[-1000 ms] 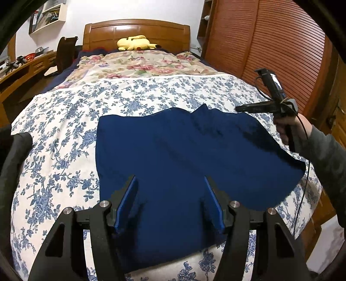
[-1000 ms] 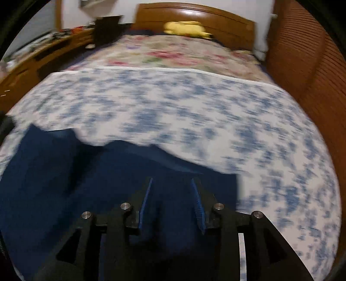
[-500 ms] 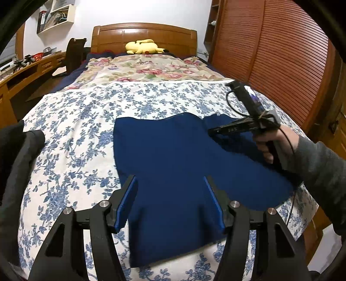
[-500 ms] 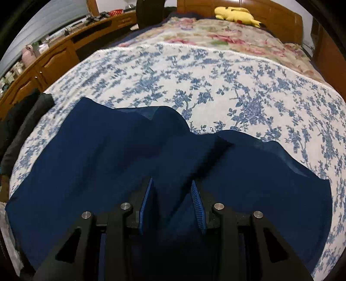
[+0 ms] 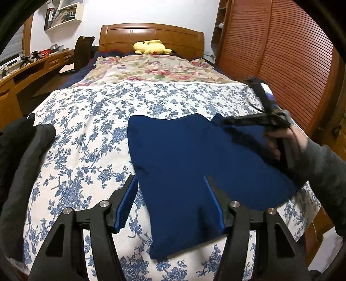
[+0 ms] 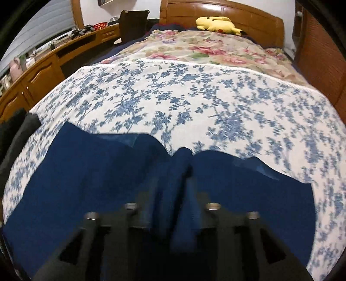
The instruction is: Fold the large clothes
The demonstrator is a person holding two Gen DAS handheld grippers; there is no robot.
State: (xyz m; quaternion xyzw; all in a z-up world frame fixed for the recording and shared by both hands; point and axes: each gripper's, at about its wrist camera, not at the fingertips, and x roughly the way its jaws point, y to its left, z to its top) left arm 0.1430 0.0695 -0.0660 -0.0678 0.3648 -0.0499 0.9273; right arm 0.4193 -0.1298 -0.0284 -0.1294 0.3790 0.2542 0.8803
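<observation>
The blue garment (image 5: 190,164) lies spread on the floral bedspread (image 5: 90,134). The left gripper (image 5: 170,194) hovers above its near edge, jaws wide. The right gripper (image 6: 173,194), blurred, has just been opening; grip undeterminable.

Readable text: none in either view
Books on the wall shelf (image 5: 62,16): spines too small and blurred to read

The bed (image 5: 90,121) has lots of bare room past the blue cloth (image 5: 183,155), up to the yellow plush toy (image 5: 151,47). A dark bundle (image 5: 19,151), maybe clothes, sits on the left edge. The slatted wooden wall (image 5: 281,64) closes off the right side.
</observation>
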